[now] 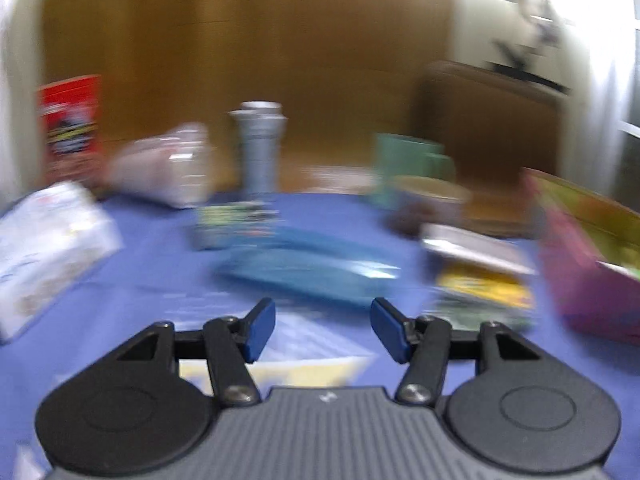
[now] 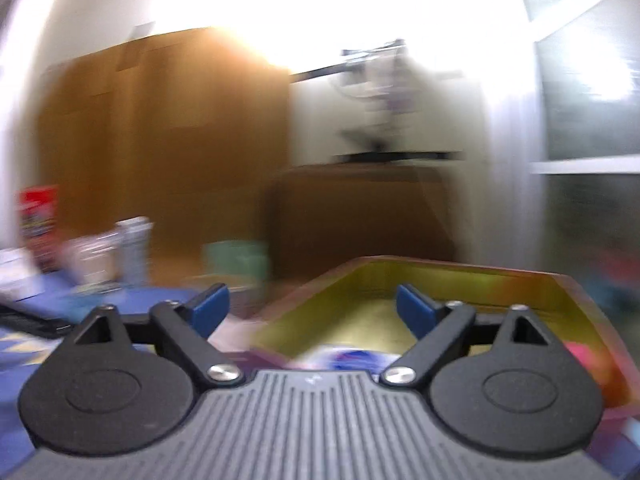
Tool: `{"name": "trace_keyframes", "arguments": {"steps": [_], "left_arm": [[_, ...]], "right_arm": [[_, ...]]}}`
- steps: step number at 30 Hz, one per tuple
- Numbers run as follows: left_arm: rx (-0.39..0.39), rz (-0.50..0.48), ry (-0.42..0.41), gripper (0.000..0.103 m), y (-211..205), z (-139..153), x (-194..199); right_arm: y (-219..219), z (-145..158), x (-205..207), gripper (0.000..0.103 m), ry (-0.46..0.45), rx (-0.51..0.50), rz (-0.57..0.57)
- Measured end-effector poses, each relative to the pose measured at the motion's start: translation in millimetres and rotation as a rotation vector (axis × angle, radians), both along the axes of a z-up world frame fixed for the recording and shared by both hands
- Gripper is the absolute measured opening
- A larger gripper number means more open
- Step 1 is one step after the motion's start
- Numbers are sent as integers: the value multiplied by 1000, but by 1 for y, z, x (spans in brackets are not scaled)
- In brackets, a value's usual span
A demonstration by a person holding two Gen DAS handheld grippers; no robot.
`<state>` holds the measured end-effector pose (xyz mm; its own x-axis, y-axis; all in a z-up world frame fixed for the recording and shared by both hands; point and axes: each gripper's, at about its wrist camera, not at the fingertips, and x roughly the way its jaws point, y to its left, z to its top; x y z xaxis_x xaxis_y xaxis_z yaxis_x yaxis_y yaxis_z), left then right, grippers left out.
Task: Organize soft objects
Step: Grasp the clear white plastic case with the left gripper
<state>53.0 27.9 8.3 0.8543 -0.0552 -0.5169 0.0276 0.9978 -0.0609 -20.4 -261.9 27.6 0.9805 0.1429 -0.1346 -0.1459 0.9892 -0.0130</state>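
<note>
Where visible, blue pouch (image 1: 308, 276) left-view only.

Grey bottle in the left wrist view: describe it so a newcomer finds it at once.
Start at the blue tablecloth and follow it to its far edge, before the brown cabinet. The grey bottle stands upright near the middle there, between a pale bag and a green mug, taller and slimmer than both.

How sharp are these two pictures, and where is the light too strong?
Left wrist view: the claw is sharp, but the packets on the blue tablecloth are smeared by motion blur. Right wrist view: the same blur, the claw crisp, and glare whitens the top above the brown cabinet.
</note>
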Motion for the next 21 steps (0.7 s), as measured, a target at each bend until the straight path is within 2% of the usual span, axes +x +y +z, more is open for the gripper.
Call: {"name": "trace_keyframes", "arguments": {"steps": [3, 5, 7, 10, 11, 13, 16, 21], "left_arm": [[14, 110, -25, 54, 29, -9, 1], [-77, 124, -2, 54, 46, -10, 3], [-94, 127, -25, 54, 51, -9, 2], [-80, 93, -65, 58, 48, -6, -5], [-72, 85, -81, 59, 47, -4, -7], [-66, 69, -96, 62, 42, -4, -9], [-78, 58, -97, 63, 42, -3, -9], [-107, 65, -95, 64, 46, -3, -9]], "right_arm": [[41, 19, 43, 95, 141, -70, 214], [63, 34, 89, 95, 256, -122, 281], [81, 42, 144, 95, 424, -146, 301], [95, 39, 216, 95, 619, -167, 235], [98, 33, 228, 95, 672, -169, 228], [103, 20, 249, 95, 751, -175, 184], [109, 1, 259, 95, 836, -171, 161], [117, -18, 255, 96, 940, -75, 201]]}}
